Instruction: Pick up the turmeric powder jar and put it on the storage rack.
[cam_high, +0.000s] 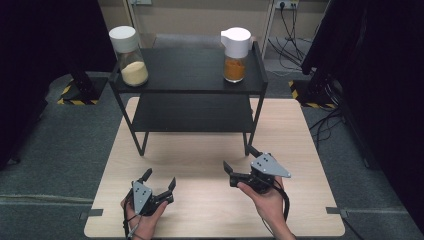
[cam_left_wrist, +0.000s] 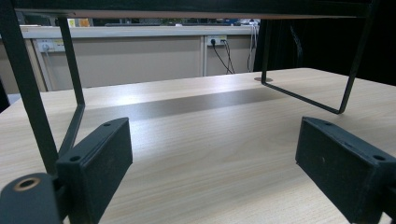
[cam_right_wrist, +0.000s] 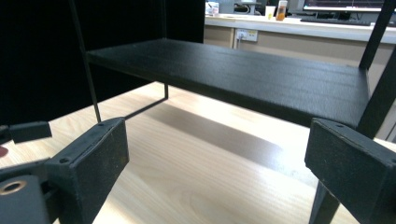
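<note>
A black two-tier shelf (cam_high: 190, 90) stands at the back of the wooden table (cam_high: 200, 200). On its top tier are a jar of pale powder (cam_high: 129, 50) at the left and a white-capped jar of orange powder (cam_high: 235, 48) at the right. My left gripper (cam_high: 159, 179) is held open low over the table's front, empty, its jaws facing the shelf legs (cam_left_wrist: 74, 112). My right gripper (cam_high: 239, 160) is open and empty near the shelf's right front leg (cam_high: 247, 142), looking at the lower tier (cam_right_wrist: 233, 79).
Dark stands and black curtains flank the table. Yellow-black taped bases (cam_high: 70, 95) sit on the grey floor at both sides, with cables (cam_high: 325, 125) at the right. A wall with sockets (cam_left_wrist: 212, 42) lies beyond the shelf.
</note>
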